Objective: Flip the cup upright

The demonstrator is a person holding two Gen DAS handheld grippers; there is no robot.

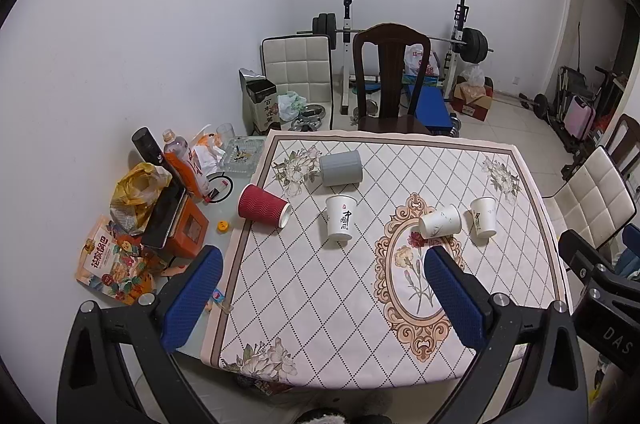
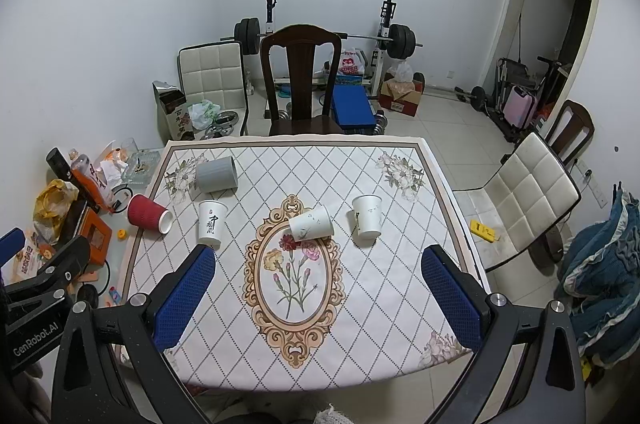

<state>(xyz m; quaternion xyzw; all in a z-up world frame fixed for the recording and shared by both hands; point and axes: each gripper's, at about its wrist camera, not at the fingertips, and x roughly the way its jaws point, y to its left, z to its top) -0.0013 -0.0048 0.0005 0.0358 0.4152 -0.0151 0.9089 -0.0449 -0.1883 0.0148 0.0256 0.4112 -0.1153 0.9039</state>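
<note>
Several cups sit on the patterned tablecloth (image 1: 320,304) (image 2: 372,296). A red ribbed cup (image 1: 262,211) (image 2: 148,213) lies on its side at the left edge. A grey cup (image 1: 341,168) (image 2: 216,174) lies on its side at the back. A white cup with black characters (image 1: 340,217) (image 2: 211,224) and a second white cup (image 1: 483,217) (image 2: 367,216) stand on the cloth. A white patterned cup (image 1: 440,221) (image 2: 311,222) lies on its side near the centre. My left gripper (image 1: 324,264) and right gripper (image 2: 318,262) are open, empty, above the near table edge.
Snack bags, a bottle (image 1: 181,160), an orange box (image 1: 186,230) and a glass ashtray (image 1: 240,156) crowd the glass tabletop left of the cloth. A dark wooden chair (image 2: 300,80) stands at the far side, a white padded chair (image 2: 524,192) at the right. Weight equipment lines the back wall.
</note>
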